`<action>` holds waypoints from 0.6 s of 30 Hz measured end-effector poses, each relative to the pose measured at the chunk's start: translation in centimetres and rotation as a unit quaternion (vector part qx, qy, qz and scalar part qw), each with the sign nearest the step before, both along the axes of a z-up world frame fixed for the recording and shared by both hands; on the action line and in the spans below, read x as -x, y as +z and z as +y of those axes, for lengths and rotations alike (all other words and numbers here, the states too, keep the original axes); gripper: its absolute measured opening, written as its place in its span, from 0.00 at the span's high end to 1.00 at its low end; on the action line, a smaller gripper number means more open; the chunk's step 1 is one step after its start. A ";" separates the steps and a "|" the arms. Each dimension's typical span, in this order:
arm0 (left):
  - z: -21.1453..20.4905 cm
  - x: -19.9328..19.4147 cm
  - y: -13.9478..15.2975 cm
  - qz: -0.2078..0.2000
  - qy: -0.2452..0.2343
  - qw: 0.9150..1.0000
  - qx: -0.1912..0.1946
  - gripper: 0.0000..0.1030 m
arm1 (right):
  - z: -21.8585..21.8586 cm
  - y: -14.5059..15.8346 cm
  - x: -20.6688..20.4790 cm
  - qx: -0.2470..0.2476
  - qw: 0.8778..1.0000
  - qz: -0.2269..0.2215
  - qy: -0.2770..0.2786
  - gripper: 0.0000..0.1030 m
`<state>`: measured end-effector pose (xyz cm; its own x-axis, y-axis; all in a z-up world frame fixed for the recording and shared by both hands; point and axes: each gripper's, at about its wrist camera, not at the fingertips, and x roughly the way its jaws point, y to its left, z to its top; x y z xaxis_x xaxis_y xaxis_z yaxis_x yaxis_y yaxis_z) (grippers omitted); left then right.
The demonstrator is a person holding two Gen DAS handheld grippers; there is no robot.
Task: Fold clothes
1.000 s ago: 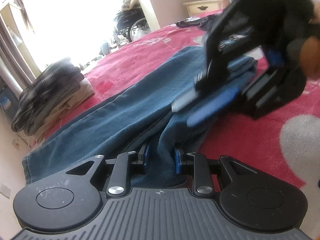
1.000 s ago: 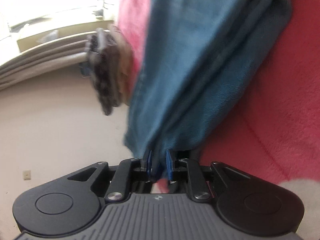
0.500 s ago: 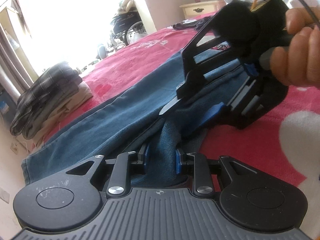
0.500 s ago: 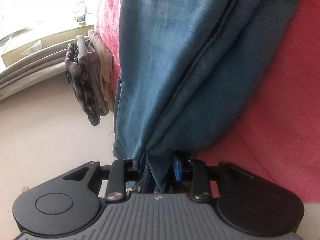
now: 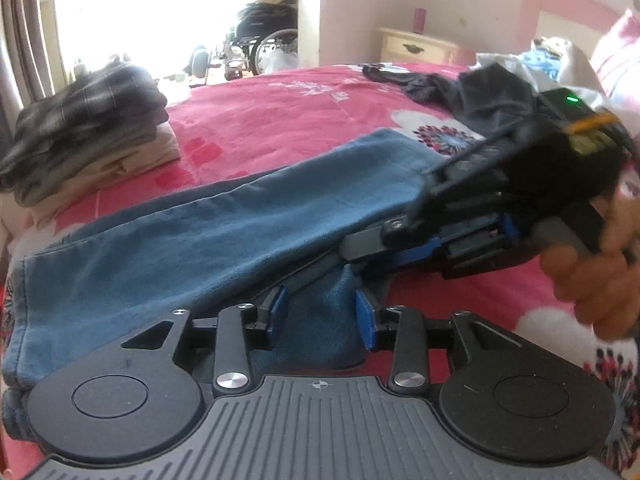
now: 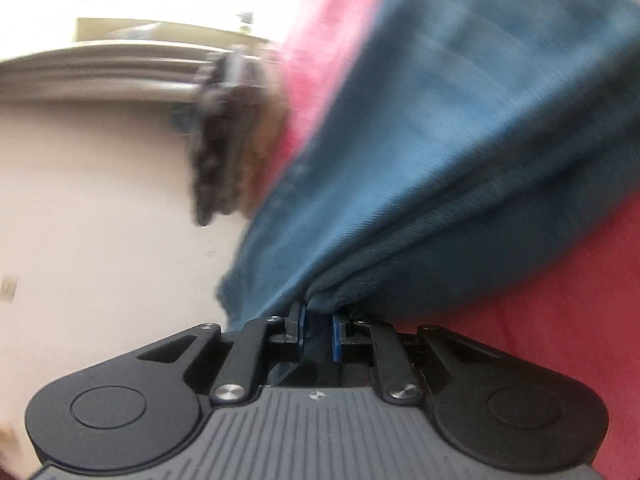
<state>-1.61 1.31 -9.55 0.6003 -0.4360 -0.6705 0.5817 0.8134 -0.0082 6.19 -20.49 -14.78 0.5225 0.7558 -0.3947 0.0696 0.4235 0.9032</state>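
A pair of blue jeans (image 5: 224, 236) lies stretched across the red bedspread (image 5: 280, 104). My left gripper (image 5: 321, 314) is at the jeans' near edge. Its jaws are opening, and a fold of denim lies loosely between the blue pads (image 5: 276, 310). My right gripper (image 5: 360, 252), held by a hand (image 5: 592, 276), comes in from the right and lies low on the same edge, just beyond the left one. In the right wrist view the right gripper (image 6: 319, 332) is closing on a bunched fold of the jeans (image 6: 460, 152), which its pads pinch.
A stack of folded clothes (image 5: 88, 120), plaid on beige, sits at the bed's left edge and also shows as the stack (image 6: 224, 152) in the right wrist view. Dark garments (image 5: 460, 88) lie at the back right. Beyond the bed stand a nightstand (image 5: 416, 46) and a wheelchair (image 5: 264, 36).
The left jaws have widened and let the denim go slack. The right gripper has dropped lower along the edge, loosened, then pinched the fold again. Both views have rolled.
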 end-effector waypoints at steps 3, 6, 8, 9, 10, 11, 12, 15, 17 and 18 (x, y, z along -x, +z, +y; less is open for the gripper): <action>-1.0 -0.3 -0.5 -0.015 -0.004 0.999 -0.030 0.64 | 0.2 0.5 0.2 0.013 0.998 -0.054 0.018 0.86; -1.6 -0.4 -1.0 -0.021 0.013 0.998 -0.051 0.73 | 0.0 0.0 0.1 0.008 0.999 -0.047 0.020 0.87; -1.2 -0.7 -1.0 -0.010 0.029 0.999 -0.040 0.77 | -0.9 -0.4 0.1 -0.016 1.000 -0.020 0.005 0.85; -1.0 -0.8 -0.9 -0.004 0.035 0.999 -0.031 0.78 | -1.5 -0.6 0.1 -0.031 0.999 -0.005 -0.005 0.84; -0.7 -0.9 -0.7 0.002 0.042 0.999 -0.022 0.78 | -2.1 -0.6 0.5 -0.042 0.999 0.001 -0.016 0.84; -0.5 -0.9 -0.6 0.007 0.046 0.999 -0.015 0.79 | -2.8 -0.4 0.9 -0.051 0.998 0.004 -0.028 0.84; -0.3 -1.0 -0.5 0.012 0.049 0.999 -0.009 0.79 | -3.5 -0.3 1.4 -0.060 0.997 0.006 -0.041 0.84; -0.1 -1.3 -0.4 0.022 0.055 0.998 0.001 0.80 | -3.7 1.8 2.4 0.016 0.999 -0.025 -0.024 0.84; 0.2 -1.5 -0.3 0.032 0.060 0.998 0.012 0.80 | -2.5 3.7 2.9 0.097 0.993 -0.067 0.019 0.84; 0.3 -1.7 -0.3 0.039 0.064 0.997 0.019 0.80 | -1.5 4.7 3.3 0.145 0.984 -0.092 0.044 0.84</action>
